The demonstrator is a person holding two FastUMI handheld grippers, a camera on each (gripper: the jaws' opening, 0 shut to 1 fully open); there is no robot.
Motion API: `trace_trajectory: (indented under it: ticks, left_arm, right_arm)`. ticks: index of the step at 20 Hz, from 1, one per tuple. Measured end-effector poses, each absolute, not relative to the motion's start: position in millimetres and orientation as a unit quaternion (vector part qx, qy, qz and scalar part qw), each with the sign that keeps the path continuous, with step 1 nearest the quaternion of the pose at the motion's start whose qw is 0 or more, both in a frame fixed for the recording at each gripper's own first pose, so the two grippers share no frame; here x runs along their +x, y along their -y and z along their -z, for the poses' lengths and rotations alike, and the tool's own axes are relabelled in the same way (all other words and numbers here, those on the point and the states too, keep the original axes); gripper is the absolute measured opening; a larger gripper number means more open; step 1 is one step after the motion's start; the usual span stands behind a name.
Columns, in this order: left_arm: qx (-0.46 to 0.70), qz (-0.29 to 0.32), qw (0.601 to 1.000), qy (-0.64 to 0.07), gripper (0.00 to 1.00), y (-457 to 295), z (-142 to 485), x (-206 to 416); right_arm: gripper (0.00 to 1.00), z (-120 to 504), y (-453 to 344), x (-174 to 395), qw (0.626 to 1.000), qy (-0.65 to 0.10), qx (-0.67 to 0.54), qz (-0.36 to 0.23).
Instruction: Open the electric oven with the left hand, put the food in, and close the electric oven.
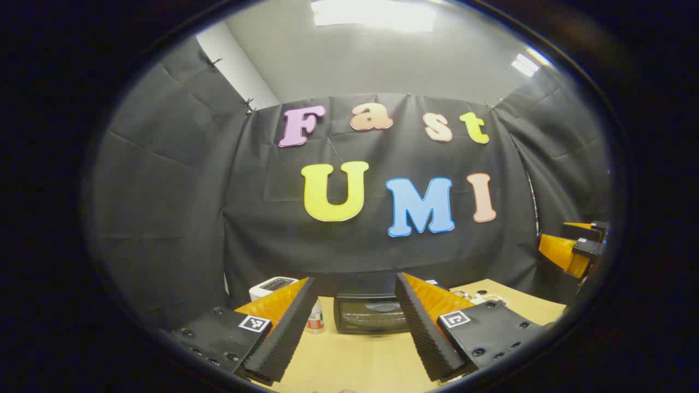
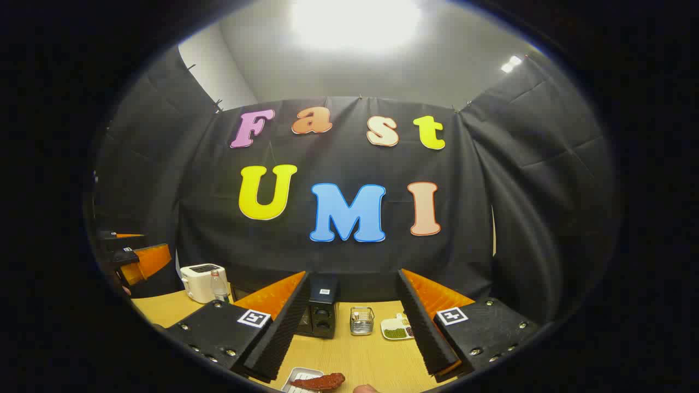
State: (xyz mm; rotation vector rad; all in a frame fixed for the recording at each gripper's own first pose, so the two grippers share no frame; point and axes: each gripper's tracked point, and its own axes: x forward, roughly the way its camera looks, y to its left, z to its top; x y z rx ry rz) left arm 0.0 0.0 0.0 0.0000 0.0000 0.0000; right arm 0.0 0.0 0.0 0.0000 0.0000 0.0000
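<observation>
Both grippers, left (image 1: 355, 327) and right (image 2: 355, 327), hover above the table (image 1: 355, 360) with jaws spread wide, holding nothing. Shut, the oven (image 1: 372, 314) stands at the table's back by the wall. Food (image 2: 322, 381) lies on a tray (image 2: 297, 379) near the right gripper.

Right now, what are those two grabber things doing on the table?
A person holds a gripper in each hand above a wooden table. The left gripper is open and points at the closed electric oven. The right gripper is open too, holding nothing. The food, a reddish-brown strip, lies on a small white tray below it.
</observation>
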Motion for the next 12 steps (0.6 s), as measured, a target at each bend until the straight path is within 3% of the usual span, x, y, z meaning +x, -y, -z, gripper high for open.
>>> trace_trajectory:
  ticks: [12]
  left_arm:
    - [0.019,0.006,1.000,0.010,1.00,14.5,-6.7,-1.8]
  right_arm:
    - [0.95,0.2,18.3,-0.6,1.000,-0.004,0.011,0.013]
